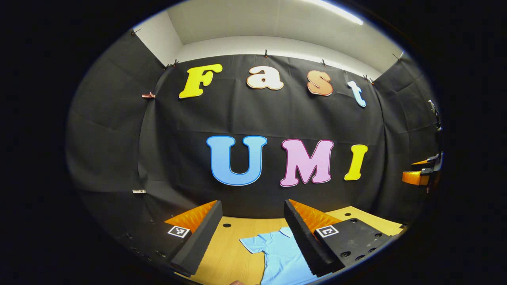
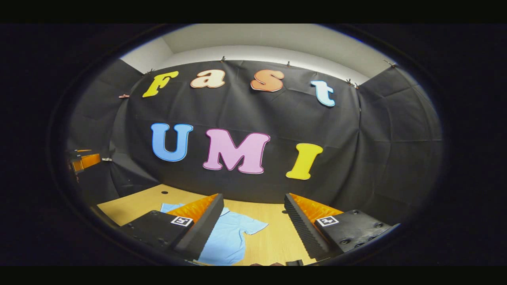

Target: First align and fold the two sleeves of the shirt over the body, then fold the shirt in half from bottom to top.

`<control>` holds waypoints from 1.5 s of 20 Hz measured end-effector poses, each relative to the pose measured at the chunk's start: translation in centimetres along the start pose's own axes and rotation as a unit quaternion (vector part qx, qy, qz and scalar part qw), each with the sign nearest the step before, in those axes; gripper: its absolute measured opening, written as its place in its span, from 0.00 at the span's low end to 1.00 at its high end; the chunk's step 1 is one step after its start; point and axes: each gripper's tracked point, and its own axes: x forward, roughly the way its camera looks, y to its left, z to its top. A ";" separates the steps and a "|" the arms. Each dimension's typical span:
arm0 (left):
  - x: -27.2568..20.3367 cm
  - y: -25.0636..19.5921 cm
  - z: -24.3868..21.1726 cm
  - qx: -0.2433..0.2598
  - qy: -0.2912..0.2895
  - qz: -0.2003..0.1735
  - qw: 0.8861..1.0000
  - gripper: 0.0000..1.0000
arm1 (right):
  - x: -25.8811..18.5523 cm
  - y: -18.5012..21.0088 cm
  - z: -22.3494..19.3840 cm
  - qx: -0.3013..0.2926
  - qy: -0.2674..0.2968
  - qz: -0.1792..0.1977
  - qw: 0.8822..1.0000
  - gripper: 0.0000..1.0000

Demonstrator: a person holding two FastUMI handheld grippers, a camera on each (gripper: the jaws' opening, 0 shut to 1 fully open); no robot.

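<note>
Both tools hang above the table with jaws spread wide and nothing between them: the left gripper (image 1: 251, 231) and the right gripper (image 2: 253, 225). Below them a light blue short-sleeved cotton shirt (image 1: 283, 257) lies flat on the pale wooden tabletop (image 1: 225, 253), sleeves out to left and right. It looks light, limp and prone to wrinkling, so pinching each sleeve (image 2: 253, 226) near its cuff edge seems best.

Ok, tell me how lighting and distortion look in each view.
Left gripper view: a ceiling light strip glares, the fisheye curves the wall, the shirt stays sharp. Right gripper view: dimmer, evenly lit, same bowing, the table edge curves.
</note>
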 end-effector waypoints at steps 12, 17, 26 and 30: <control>0.4 -0.7 -0.1 0.000 0.000 -0.009 1.000 1.00 | 0.1 -0.5 -0.2 0.002 0.003 -0.004 1.000 0.97; 0.2 -0.5 0.0 0.001 0.000 -0.007 1.000 1.00 | 0.3 -0.3 -0.3 0.001 0.004 0.000 1.000 0.97; 0.1 -0.2 0.1 -0.002 -0.001 -0.005 1.000 1.00 | 0.2 0.1 0.8 -0.006 -0.002 0.008 1.000 0.97; 0.0 0.0 0.1 -0.001 -0.001 -0.007 1.000 1.00 | 0.4 0.0 1.5 -0.014 -0.003 0.008 1.000 0.99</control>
